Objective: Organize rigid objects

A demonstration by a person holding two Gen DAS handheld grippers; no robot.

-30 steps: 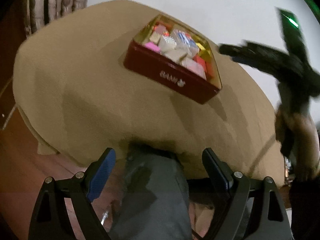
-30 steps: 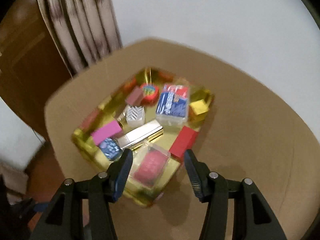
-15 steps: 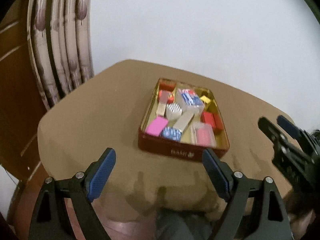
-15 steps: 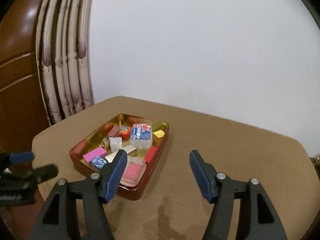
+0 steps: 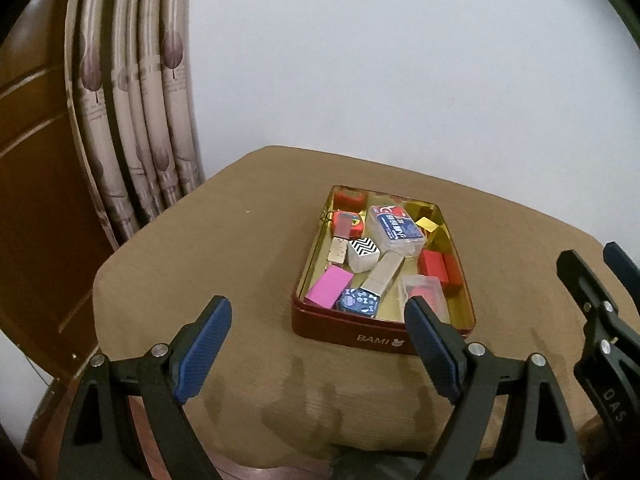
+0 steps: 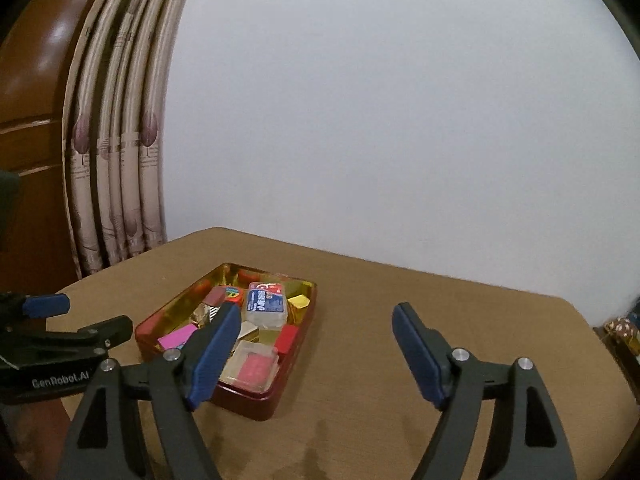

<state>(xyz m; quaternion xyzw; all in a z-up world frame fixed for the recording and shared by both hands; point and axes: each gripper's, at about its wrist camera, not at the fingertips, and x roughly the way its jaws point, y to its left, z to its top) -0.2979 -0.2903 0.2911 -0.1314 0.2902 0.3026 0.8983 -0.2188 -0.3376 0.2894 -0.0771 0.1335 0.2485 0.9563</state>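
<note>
A red tin (image 5: 384,334) with a gold inside sits on the tan table (image 5: 240,264). It holds several small things, among them a pink block (image 5: 330,286), a zigzag box (image 5: 362,254) and a clear card box (image 5: 396,228). My left gripper (image 5: 316,314) hangs open in front of the tin's near wall with nothing between its fingers. My right gripper (image 6: 316,314) is to the right of the tin (image 6: 248,398). Its jaws are opening and hold nothing. The right gripper (image 5: 590,254) and the left gripper (image 6: 94,316) each show at the edge of the other's view.
A striped curtain (image 5: 136,128) and a brown wooden door (image 5: 36,184) stand at the left, with a white wall (image 6: 380,120) behind the table. The table's near edge runs just under both grippers. A patterned object (image 6: 622,330) lies past the right edge.
Both grippers have drawn back from the tin and tilted up, so the wall now shows. The right gripper left the space over the tin, moved right, and its jaws spread wider.
</note>
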